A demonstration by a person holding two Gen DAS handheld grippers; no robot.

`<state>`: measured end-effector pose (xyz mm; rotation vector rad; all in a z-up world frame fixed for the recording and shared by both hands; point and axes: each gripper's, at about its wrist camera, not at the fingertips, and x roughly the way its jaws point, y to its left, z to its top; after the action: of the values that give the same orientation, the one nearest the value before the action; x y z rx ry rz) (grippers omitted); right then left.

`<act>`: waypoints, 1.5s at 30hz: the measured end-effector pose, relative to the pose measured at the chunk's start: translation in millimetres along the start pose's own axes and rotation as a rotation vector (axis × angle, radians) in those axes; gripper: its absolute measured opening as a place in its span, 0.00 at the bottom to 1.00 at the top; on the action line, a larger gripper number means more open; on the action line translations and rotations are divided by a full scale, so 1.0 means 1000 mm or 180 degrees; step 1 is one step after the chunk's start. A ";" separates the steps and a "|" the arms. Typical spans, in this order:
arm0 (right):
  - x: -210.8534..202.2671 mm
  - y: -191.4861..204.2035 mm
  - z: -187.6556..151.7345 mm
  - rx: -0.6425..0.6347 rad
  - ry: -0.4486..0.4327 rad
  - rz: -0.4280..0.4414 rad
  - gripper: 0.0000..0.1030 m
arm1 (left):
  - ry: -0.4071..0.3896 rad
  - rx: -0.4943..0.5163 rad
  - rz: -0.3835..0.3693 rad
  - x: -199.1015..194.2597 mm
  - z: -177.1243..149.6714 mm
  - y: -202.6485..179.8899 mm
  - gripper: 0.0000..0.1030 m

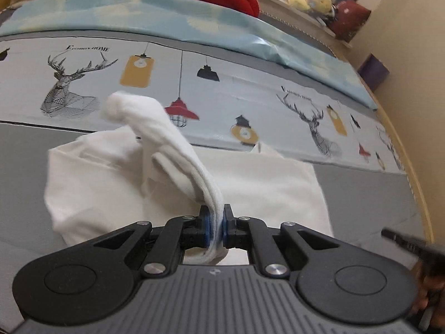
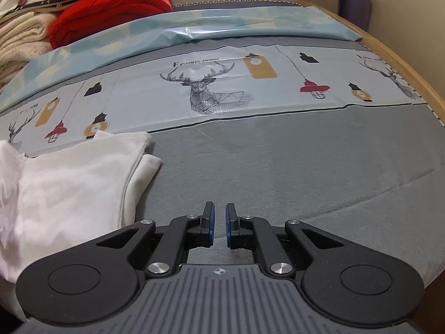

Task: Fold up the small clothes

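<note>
In the left wrist view my left gripper [image 1: 216,222] is shut on a pair of white socks [image 1: 167,144]. The socks rise from the jaws up and to the left, their rounded end held in the air. Beneath them a white folded garment [image 1: 264,183] lies flat on the grey bed sheet [image 1: 22,167]. In the right wrist view my right gripper [image 2: 219,222] is empty, its jaws a narrow gap apart, above the grey sheet [image 2: 278,167]. The white garment [image 2: 69,183] lies to its left.
A printed band with deer and lamps [image 2: 205,91] crosses the bed. Behind it lie a light blue cover [image 2: 194,30], a red blanket [image 2: 111,8] and cream blankets [image 2: 19,41]. The wooden bed edge [image 2: 411,72] runs along the right.
</note>
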<state>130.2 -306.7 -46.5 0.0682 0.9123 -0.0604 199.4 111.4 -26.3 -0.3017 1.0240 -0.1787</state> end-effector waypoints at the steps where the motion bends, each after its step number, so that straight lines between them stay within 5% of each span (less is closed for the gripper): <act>1: 0.000 -0.001 0.000 0.0006 -0.0003 -0.0004 0.07 | 0.0029 -0.0052 0.0040 0.004 0.002 -0.002 0.08; 7: -0.003 -0.011 -0.001 -0.0091 -0.0029 -0.0022 0.07 | 0.0152 0.0006 0.0614 0.002 0.011 0.038 0.11; 13: 0.001 -0.022 0.009 -0.0007 -0.0074 0.0044 0.07 | 0.0446 -0.0554 0.1055 -0.005 -0.008 0.146 0.24; 15: 0.003 -0.021 0.011 0.0037 -0.0058 0.0062 0.07 | 0.0513 -0.0800 0.0932 -0.002 -0.015 0.174 0.27; 17: 0.005 -0.015 0.011 0.0010 -0.0054 0.0074 0.07 | 0.0520 -0.1134 0.0616 0.005 -0.020 0.197 0.45; 20: 0.006 -0.004 0.009 -0.0128 -0.0047 0.0071 0.07 | 0.0494 -0.1302 0.0395 0.015 -0.025 0.212 0.52; 27: 0.008 0.007 0.004 -0.0378 0.0002 -0.0007 0.07 | 0.0467 -0.1181 0.0249 0.038 -0.024 0.209 0.51; 31: 0.011 0.003 0.005 -0.0295 0.0038 -0.0050 0.07 | 0.0497 -0.0758 0.0381 0.044 -0.022 0.187 0.18; 40: 0.013 0.008 0.007 -0.0300 0.0024 0.0002 0.07 | 0.0476 -0.0514 0.0653 0.036 -0.011 0.153 0.13; 45: 0.009 0.007 0.010 -0.0227 -0.0024 0.0066 0.07 | 0.0288 -0.0557 0.0260 0.017 -0.001 0.121 0.12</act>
<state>143.5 -300.7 -47.2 0.0111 0.9053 -0.0086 207.6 220.7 -80.5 -0.4128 1.1421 -0.0288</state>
